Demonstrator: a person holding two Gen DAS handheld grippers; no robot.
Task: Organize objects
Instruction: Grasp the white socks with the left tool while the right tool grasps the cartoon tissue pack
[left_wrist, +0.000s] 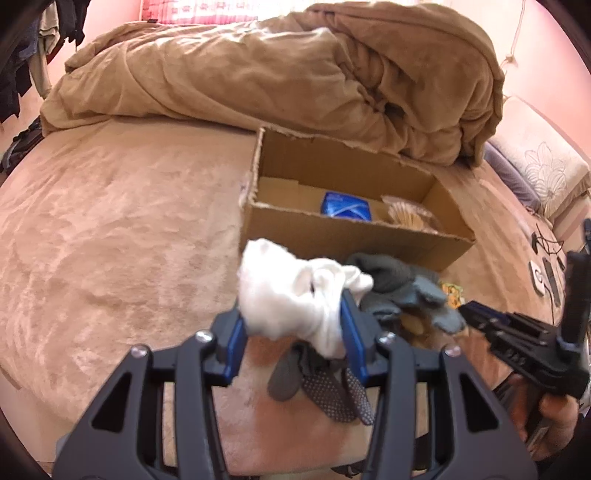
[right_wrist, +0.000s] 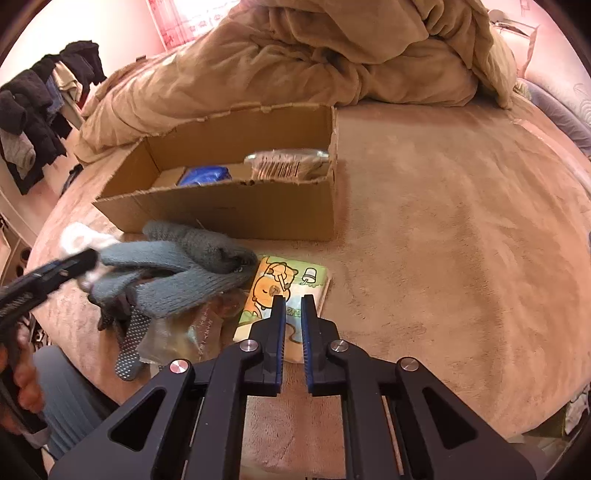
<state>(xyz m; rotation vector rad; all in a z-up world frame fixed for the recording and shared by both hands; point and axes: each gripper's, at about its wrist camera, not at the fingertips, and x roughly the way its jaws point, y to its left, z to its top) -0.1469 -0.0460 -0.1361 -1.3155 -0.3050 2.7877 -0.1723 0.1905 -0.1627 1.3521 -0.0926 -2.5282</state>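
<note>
On a bed covered in tan plush, we hold a bundle of white cloth pinched between the blue pads of our left tool, lifted just in front of an open cardboard box. The cloth looks soft, light and limp; part of it droops below the pads, so we judge a hold across its bunched middle is the safest way to keep it from sagging or slipping out on the way to the box.

Our right tool hangs over a cartoon-printed packet, its jaws drawn narrow with a slim gap between them and nothing in it. The packet lies flat on the bed, touching a heap of grey knitted gloves. Dotted-grip gloves and a crinkled clear wrapper sit partly beneath that heap.

The packet appears thin and smooth, perhaps slippery, and we would take it by an edge. The knitted gloves should compress easily and could be gripped almost anywhere.

Inside the box we see a blue pack and a bundle of wooden sticks in clear wrap, side by side. A rumpled brown duvet is piled behind the box.
</note>
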